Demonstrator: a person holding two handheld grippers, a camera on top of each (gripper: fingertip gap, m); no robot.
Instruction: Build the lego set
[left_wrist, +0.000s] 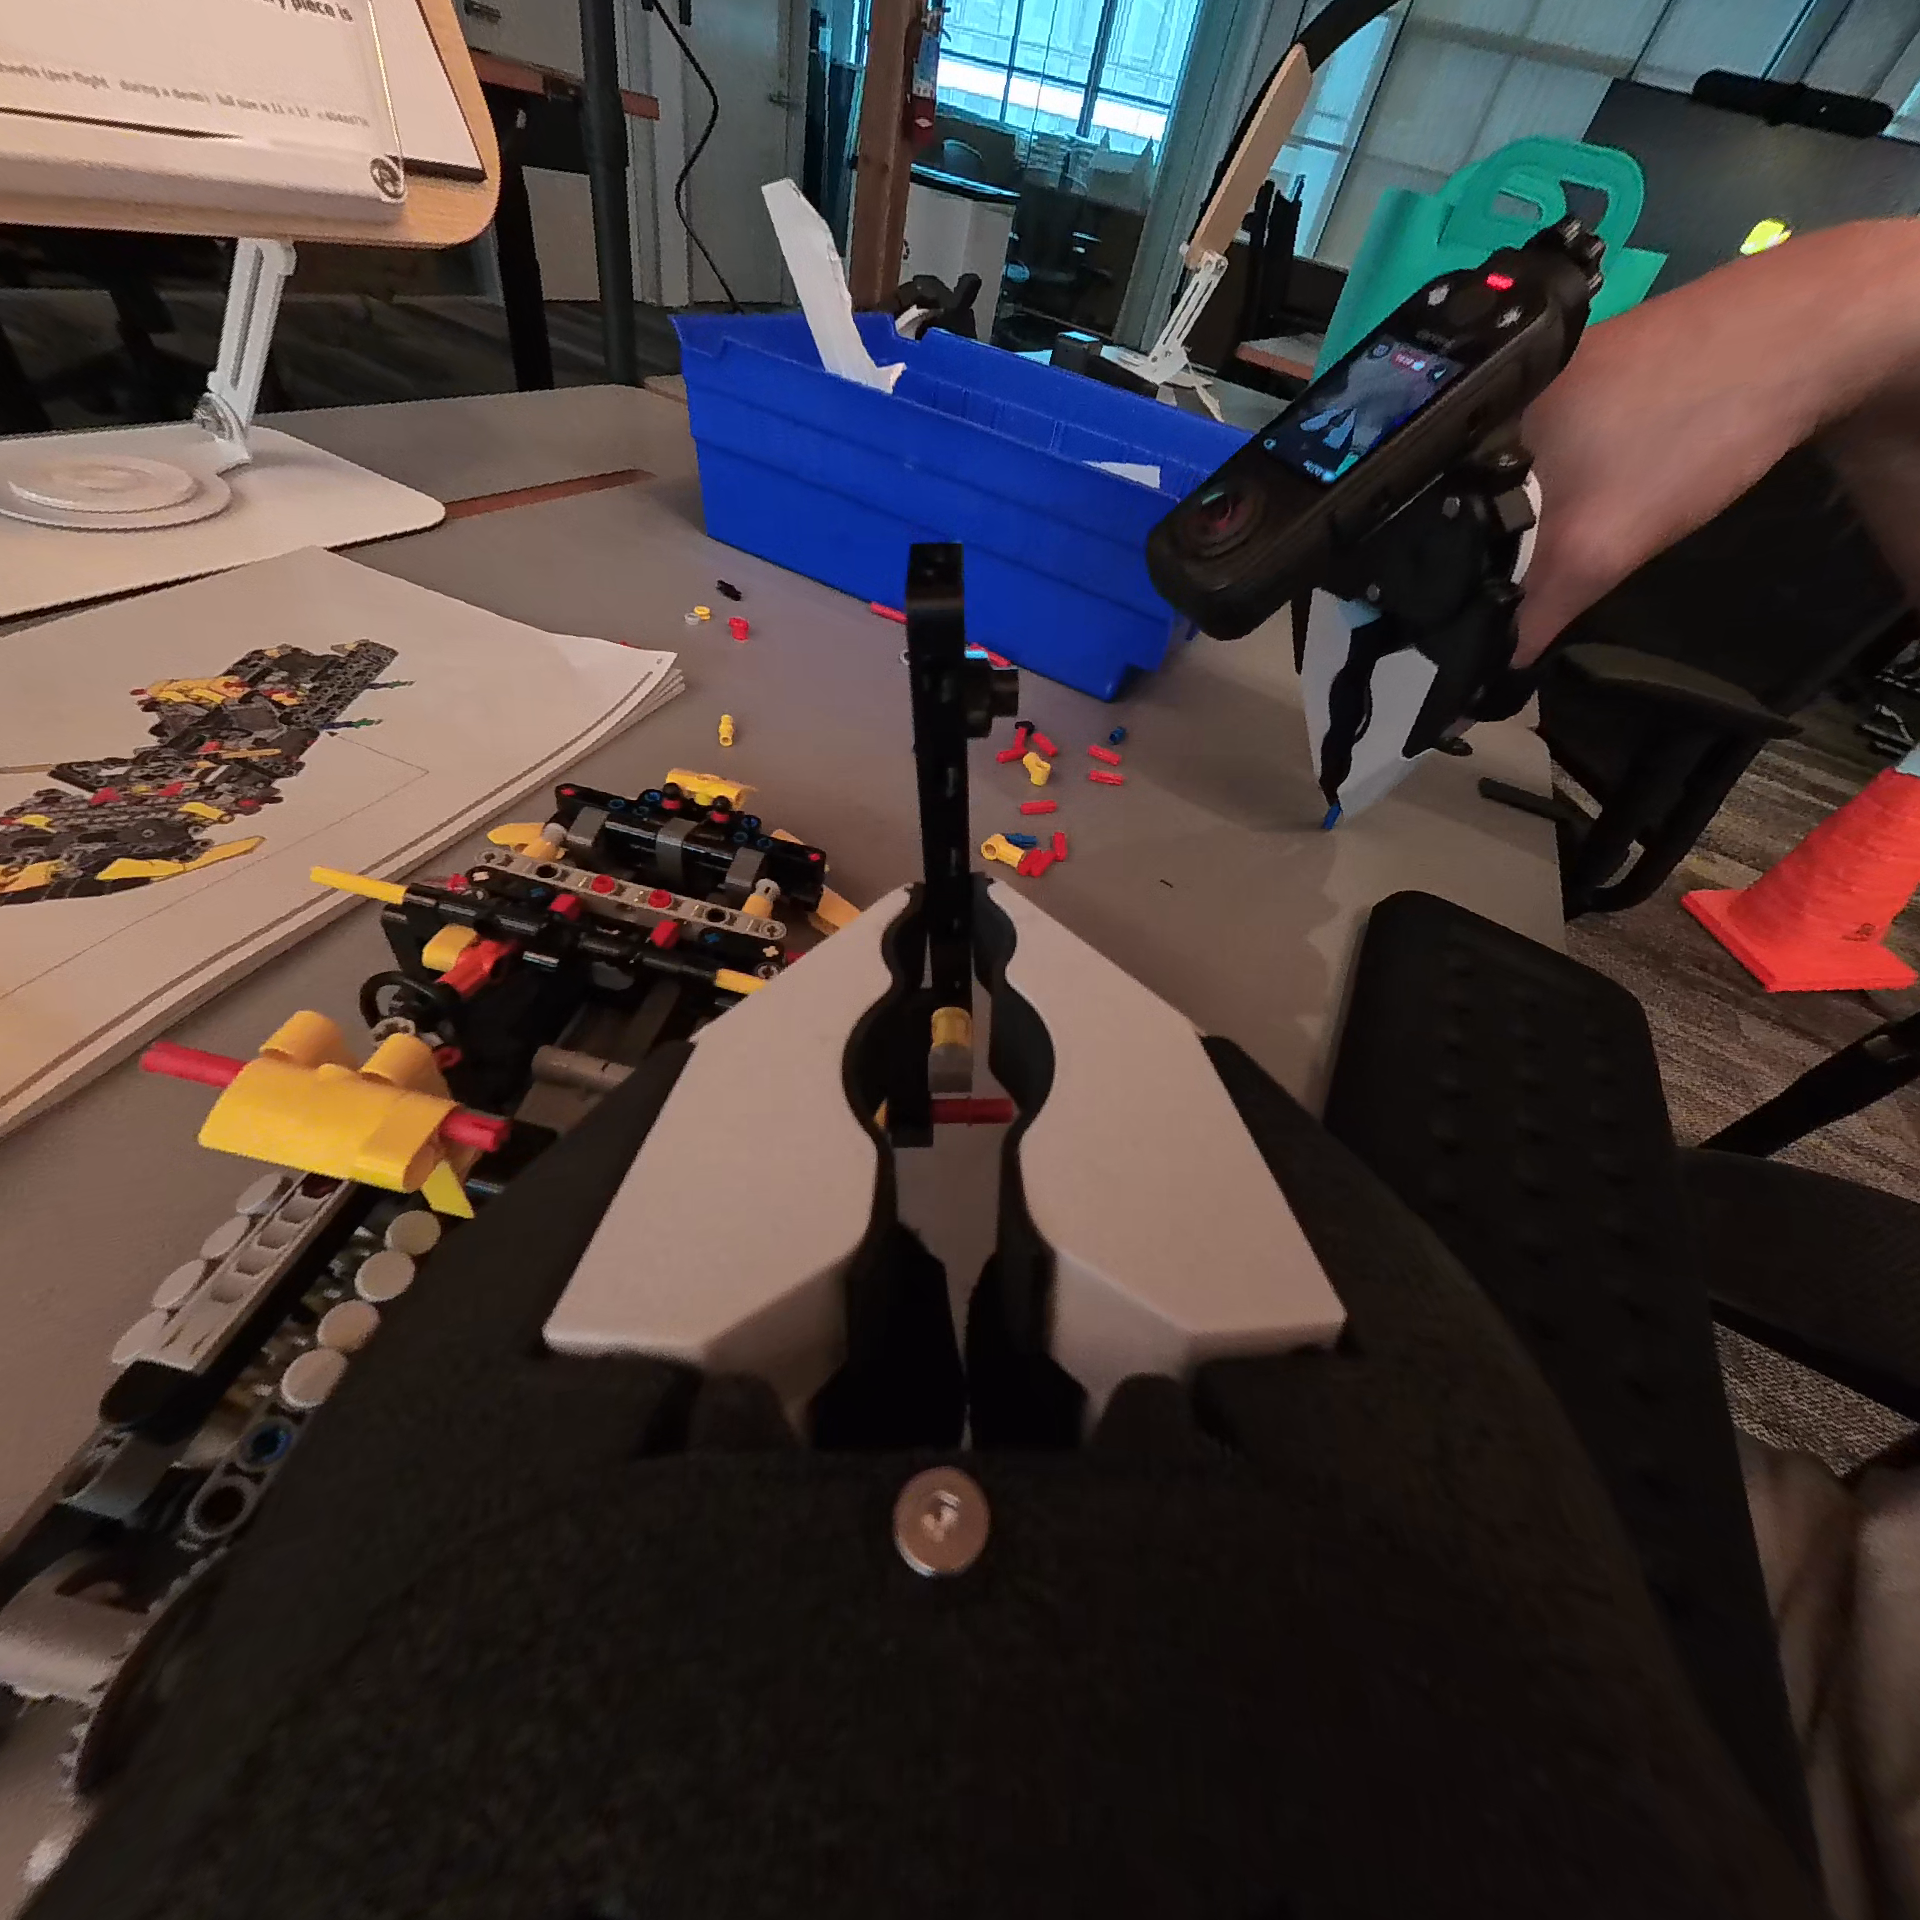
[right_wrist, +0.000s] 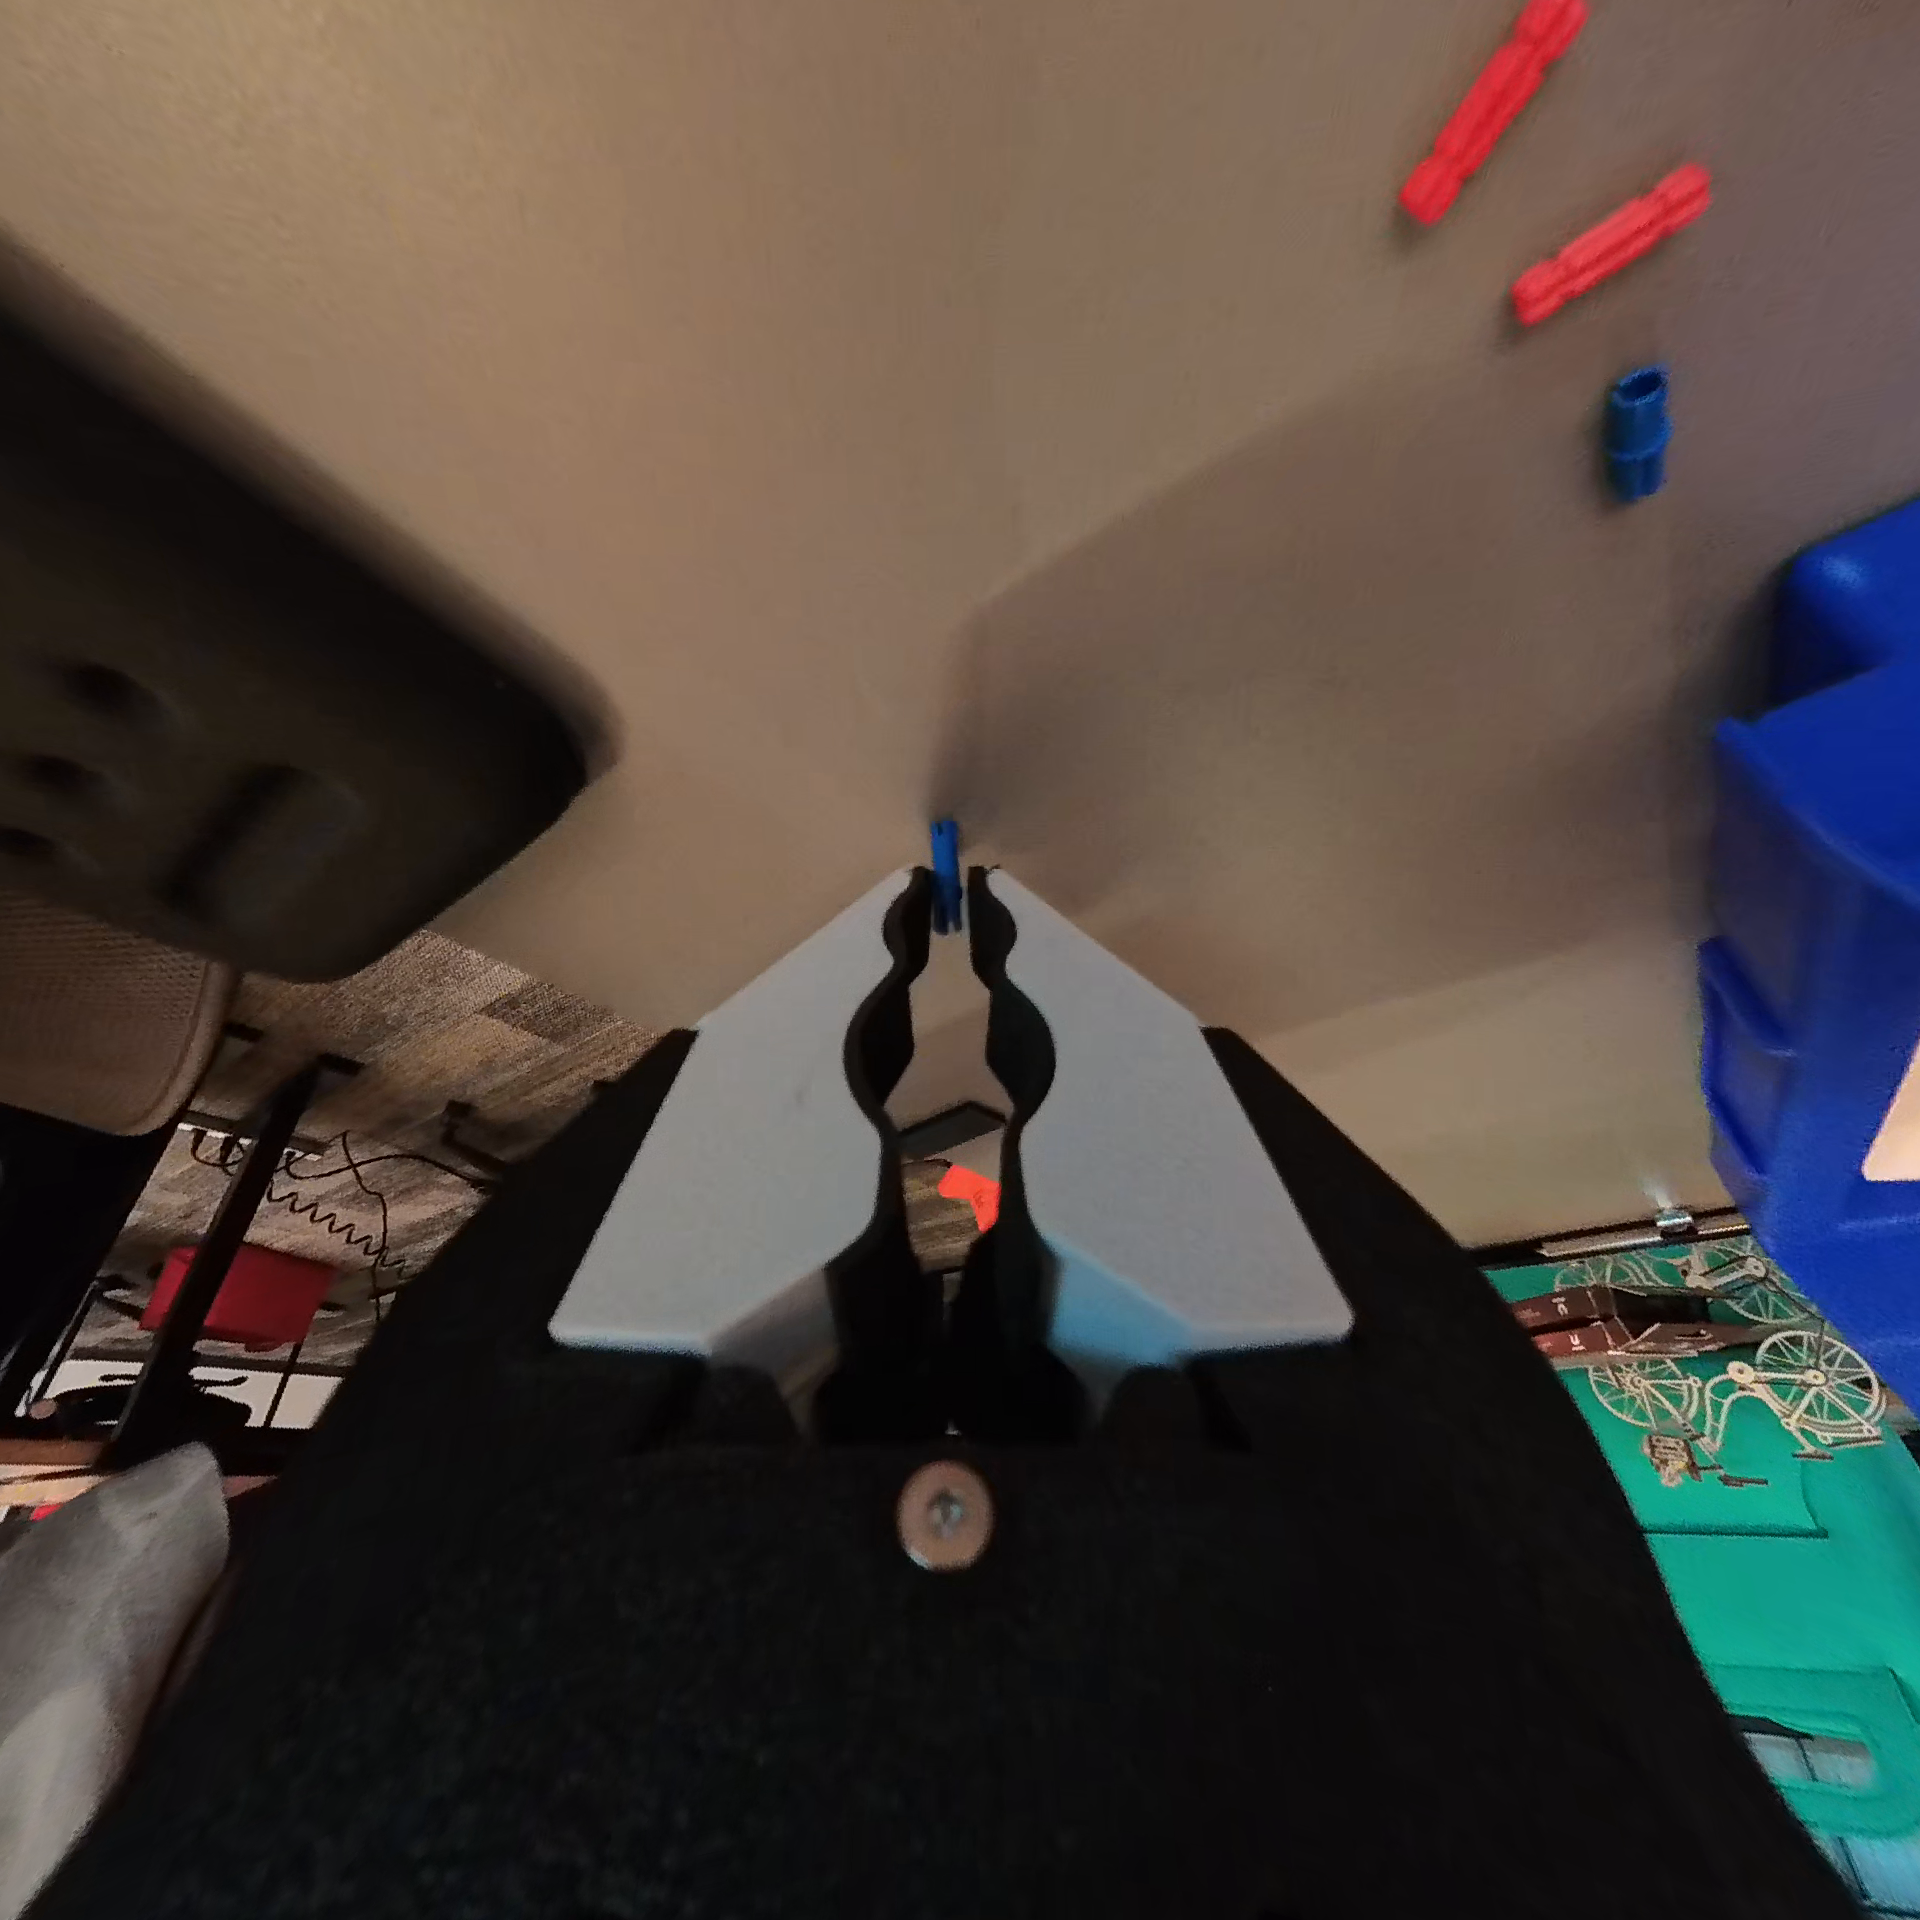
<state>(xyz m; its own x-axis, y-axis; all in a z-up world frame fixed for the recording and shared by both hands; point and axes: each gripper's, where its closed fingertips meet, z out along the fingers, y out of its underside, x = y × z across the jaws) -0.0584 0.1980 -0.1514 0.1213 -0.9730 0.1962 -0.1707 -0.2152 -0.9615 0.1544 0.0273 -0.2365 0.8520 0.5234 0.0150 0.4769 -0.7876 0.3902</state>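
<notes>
The left gripper (left_wrist: 943, 904) is clamped on a black beam (left_wrist: 940, 727) that stands upright out of its tips, with a yellow-and-grey piece and a red pin (left_wrist: 971, 1110) lodged lower between the fingers. At nine o'clock from the tips, the half-built model (left_wrist: 582, 935) in black, yellow and red lies on the table (left_wrist: 1195, 935), just beside the instruction sheets (left_wrist: 312, 748) at ten o'clock. Loose pins (left_wrist: 1039, 800) in red, yellow and blue lie scattered at one o'clock, in front of the blue bin (left_wrist: 935, 488) at twelve. At two o'clock the right gripper (left_wrist: 1340, 805), held in a hand (left_wrist: 1662, 436), points down at the table. In the right wrist view, the right gripper's (right_wrist: 948, 883) tips pinch a small blue pin (right_wrist: 943, 868) against or just above the table; two red pins (right_wrist: 1548, 156) and another blue pin (right_wrist: 1640, 431) lie at one o'clock.
</notes>
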